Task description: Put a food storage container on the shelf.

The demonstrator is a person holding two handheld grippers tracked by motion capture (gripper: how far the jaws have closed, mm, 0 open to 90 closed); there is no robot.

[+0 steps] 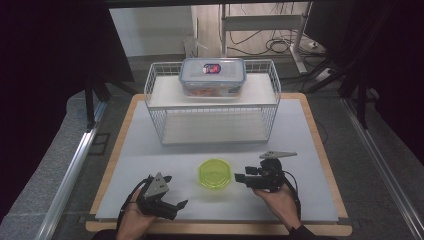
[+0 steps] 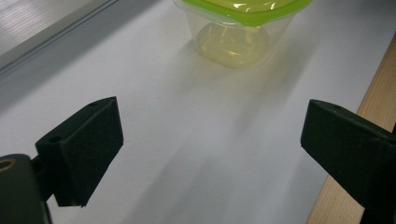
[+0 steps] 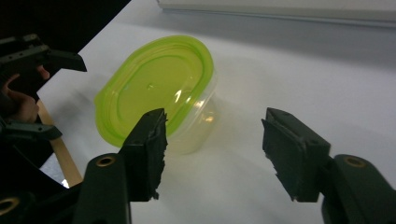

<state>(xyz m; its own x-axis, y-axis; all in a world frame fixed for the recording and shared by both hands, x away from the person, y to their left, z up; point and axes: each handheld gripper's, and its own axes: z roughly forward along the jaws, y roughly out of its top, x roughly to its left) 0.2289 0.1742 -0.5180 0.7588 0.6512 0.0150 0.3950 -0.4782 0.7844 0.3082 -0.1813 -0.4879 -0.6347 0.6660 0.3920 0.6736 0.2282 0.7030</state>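
The green-lidded container (image 1: 214,174) rests on the surface (image 1: 150,150), with the right tool (image 1: 239,177) at its 3 o'clock and the left tool (image 1: 183,203) at its 7 o'clock, both standing apart and holding nothing.

- High view: dim, dark at both sides, brightest on the white table (image 1: 150,150); soft and low-res.
- Gripper views: even overhead light, soft shadows, glare on the green lid (image 3: 154,88).
- Near jaws slightly blurred.

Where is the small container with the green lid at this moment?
In the high view, the green-lidded container stands on the white table, in front of the wire rack, between the left gripper and the right gripper.
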